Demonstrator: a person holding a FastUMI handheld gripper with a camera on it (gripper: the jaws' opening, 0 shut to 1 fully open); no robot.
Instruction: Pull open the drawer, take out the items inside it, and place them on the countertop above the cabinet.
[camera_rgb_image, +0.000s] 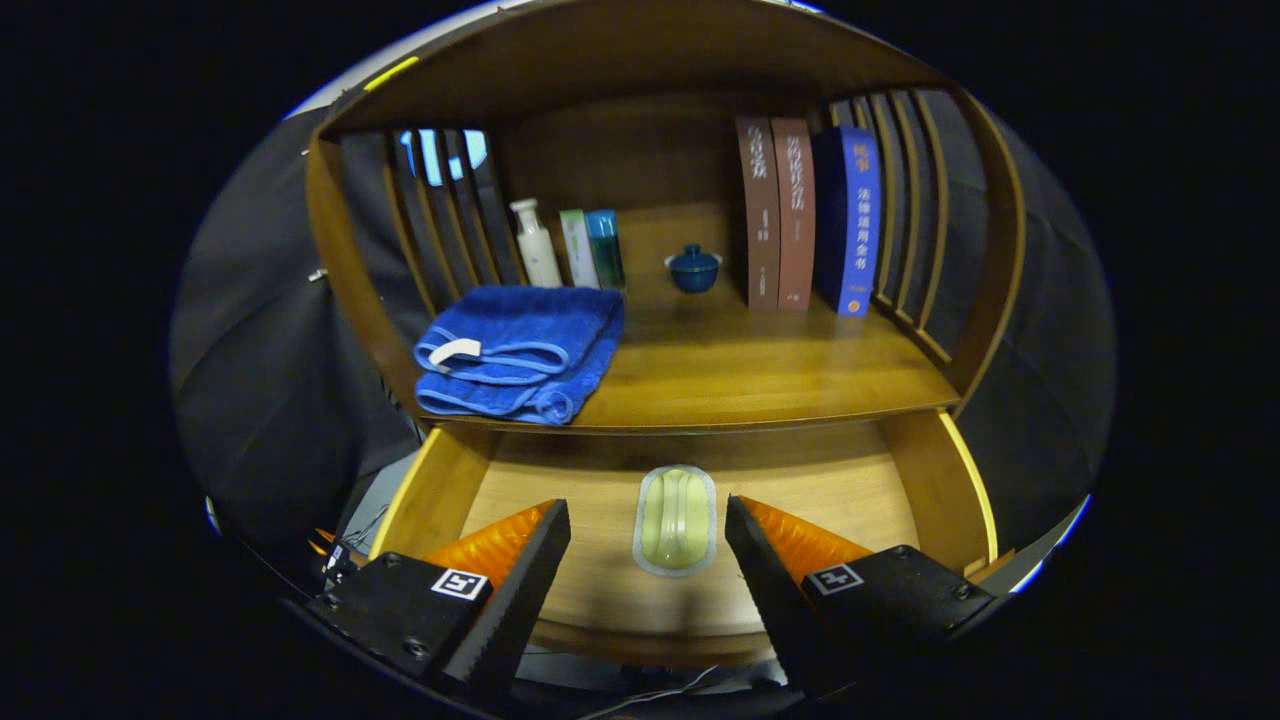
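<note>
I have the gripper spread wide above the open drawer, its two fingers standing apart and pressing on nothing. Between them, on the drawer's wooden floor, lies a pale green soap in a clear tray, untouched by either finger. The drawer is pulled well out from under the tabletop of the wooden cabinet, its light side walls showing to either side of my fingers. Up on that tabletop, a folded blue towel with a white loop sits at the front edge on the left, overhanging it a little. Further back I see a white bottle, and just beside it a white box and a teal box. A small dark blue lidded cup stands near the middle, and to its right three upright books, two brown and one blue, lean against the slatted side of the cabinet.
</note>
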